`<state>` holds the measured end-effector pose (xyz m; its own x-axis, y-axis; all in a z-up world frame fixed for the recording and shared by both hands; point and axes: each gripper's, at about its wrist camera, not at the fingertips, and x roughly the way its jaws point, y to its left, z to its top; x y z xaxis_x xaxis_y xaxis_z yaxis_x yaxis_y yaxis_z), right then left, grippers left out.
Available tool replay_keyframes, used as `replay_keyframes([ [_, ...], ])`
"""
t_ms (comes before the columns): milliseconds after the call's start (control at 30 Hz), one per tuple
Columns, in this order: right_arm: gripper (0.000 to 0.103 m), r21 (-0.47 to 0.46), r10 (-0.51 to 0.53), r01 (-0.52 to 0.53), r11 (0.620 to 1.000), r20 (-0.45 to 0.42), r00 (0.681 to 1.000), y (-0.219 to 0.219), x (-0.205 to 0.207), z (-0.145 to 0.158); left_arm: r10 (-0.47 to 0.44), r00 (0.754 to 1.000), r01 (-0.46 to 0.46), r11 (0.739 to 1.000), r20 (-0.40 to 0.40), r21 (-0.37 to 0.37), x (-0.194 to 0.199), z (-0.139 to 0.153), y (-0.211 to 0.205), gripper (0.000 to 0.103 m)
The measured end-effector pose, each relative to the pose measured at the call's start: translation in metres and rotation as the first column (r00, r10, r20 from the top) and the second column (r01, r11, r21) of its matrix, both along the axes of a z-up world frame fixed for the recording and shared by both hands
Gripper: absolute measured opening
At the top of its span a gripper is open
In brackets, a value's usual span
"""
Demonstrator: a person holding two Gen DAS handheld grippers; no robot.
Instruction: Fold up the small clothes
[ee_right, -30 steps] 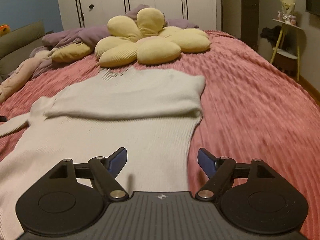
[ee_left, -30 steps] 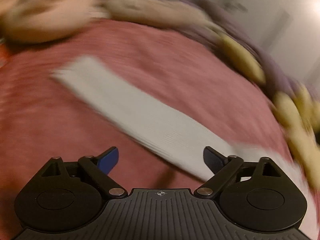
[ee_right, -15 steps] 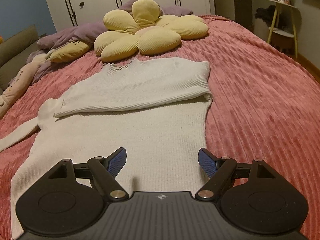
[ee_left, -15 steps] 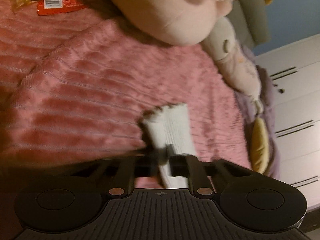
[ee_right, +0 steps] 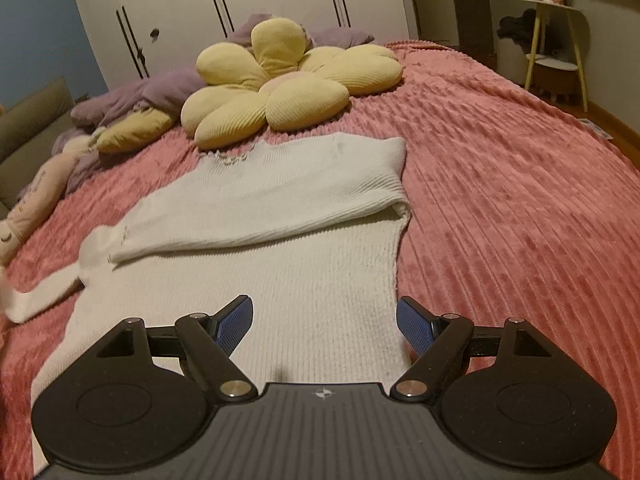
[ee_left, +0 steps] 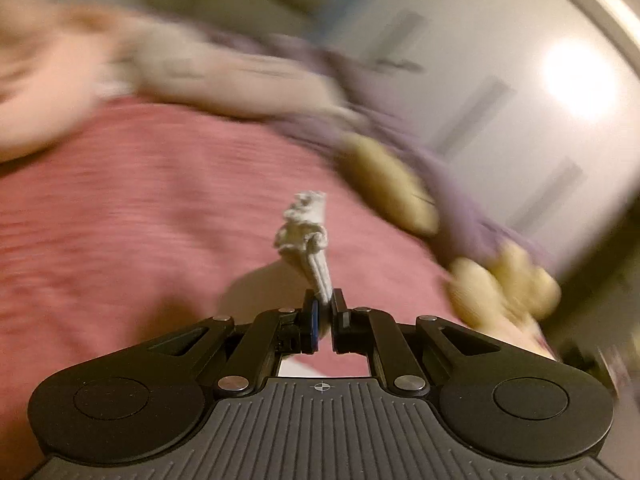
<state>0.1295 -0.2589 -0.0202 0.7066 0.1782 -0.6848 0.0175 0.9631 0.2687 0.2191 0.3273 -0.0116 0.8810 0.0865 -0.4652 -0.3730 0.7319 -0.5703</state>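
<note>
On the pink bed (ee_left: 140,200), our left claw (ee_left: 325,306) pinches the white sweater's sleeve cuff (ee_left: 306,236), lifted clear. From the right, our right claw (ee_right: 325,318) gapes empty above the sweater (ee_right: 260,240), lying flat below the flower cushion (ee_right: 288,80).

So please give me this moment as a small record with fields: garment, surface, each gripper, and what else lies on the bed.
garment: white knit sweater, flat, one sleeve folded across the chest
surface: pink bedspread
left gripper: shut on the cuff of the other sleeve, cuff off the bed
right gripper: open, over the sweater's lower part, holding nothing
also on bed: yellow flower cushion, purple bedding
</note>
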Motion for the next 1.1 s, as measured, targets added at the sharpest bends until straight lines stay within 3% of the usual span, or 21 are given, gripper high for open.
replay_keyframes([
  [67, 0.079, 0.004, -0.005, 0.005, 1.0, 0.011, 1.0, -0.003, -0.001, 0.001, -0.12, 0.993, 0.12, 0.991, 0.002, 0.06, 0.017, 0.012, -0.048, 0.007],
  [133, 0.079, 0.011, -0.012, 0.012, 1.0, 0.018, 1.0, -0.007, -0.003, 0.0, -0.249, 0.968, 0.249, 0.961, -0.018, 0.12, 0.037, 0.015, -0.103, 0.007],
  [233, 0.079, 0.021, -0.018, 0.018, 1.0, 0.022, 1.0, -0.012, -0.004, 0.0, -0.37, 0.923, 0.383, 0.907, -0.102, 0.175, 0.059, 0.001, -0.174, 0.008],
  [267, 0.079, 0.02, -0.018, 0.017, 1.0, 0.023, 1.0, -0.013, -0.004, 0.0, -0.416, 0.901, 0.433, 0.884, -0.124, 0.177, 0.065, -0.006, -0.192, 0.012],
  [333, 0.079, 0.023, -0.009, 0.008, 1.0, 0.024, 1.0, -0.013, -0.004, 0.0, -0.475, 0.854, 0.512, 0.837, -0.211, 0.192, 0.07, -0.026, -0.225, 0.031],
  [367, 0.079, 0.024, 0.001, -0.001, 1.0, 0.024, 1.0, -0.012, -0.004, 0.0, -0.467, 0.849, 0.518, 0.829, -0.249, 0.21, 0.068, -0.034, -0.235, 0.039],
  [400, 0.079, 0.022, 0.02, -0.02, 1.0, 0.023, 1.0, -0.011, -0.001, 0.001, -0.464, 0.848, 0.518, 0.827, -0.256, 0.219, 0.059, -0.038, -0.24, 0.041],
  [433, 0.079, 0.016, 0.037, -0.038, 0.999, 0.027, 0.999, -0.009, 0.001, 0.003, -0.463, 0.851, 0.514, 0.831, -0.249, 0.213, 0.052, -0.04, -0.239, 0.042],
  [533, 0.079, 0.004, 0.098, -0.099, 0.995, 0.06, 0.993, -0.001, 0.016, 0.014, -0.398, 0.886, 0.443, 0.879, -0.238, 0.178, 0.026, -0.044, -0.214, 0.048],
  [600, 0.079, 0.018, 0.145, -0.146, 0.989, 0.079, 0.986, 0.008, 0.035, 0.022, -0.341, 0.902, 0.398, 0.893, -0.263, 0.208, 0.014, -0.051, -0.196, 0.048],
  [667, 0.078, 0.058, 0.194, -0.199, 0.978, 0.092, 0.977, 0.02, 0.057, 0.025, -0.304, 0.899, 0.385, 0.891, -0.315, 0.24, 0.011, -0.058, -0.186, 0.048],
  [833, 0.058, 0.231, 0.321, -0.317, 0.92, 0.021, 0.947, 0.08, 0.123, 0.008, -0.257, 0.898, 0.345, 0.915, -0.358, 0.209, 0.002, -0.073, -0.156, 0.05],
  [967, 0.056, 0.217, 0.357, -0.334, 0.917, -0.078, 0.931, 0.128, 0.162, -0.016, -0.26, 0.904, 0.335, 0.924, -0.34, 0.184, -0.006, -0.076, -0.151, 0.055],
  [1100, 0.052, 0.224, 0.376, -0.344, 0.912, -0.116, 0.92, 0.153, 0.178, -0.029, -0.262, 0.907, 0.334, 0.924, -0.329, 0.186, -0.012, -0.08, -0.153, 0.059],
])
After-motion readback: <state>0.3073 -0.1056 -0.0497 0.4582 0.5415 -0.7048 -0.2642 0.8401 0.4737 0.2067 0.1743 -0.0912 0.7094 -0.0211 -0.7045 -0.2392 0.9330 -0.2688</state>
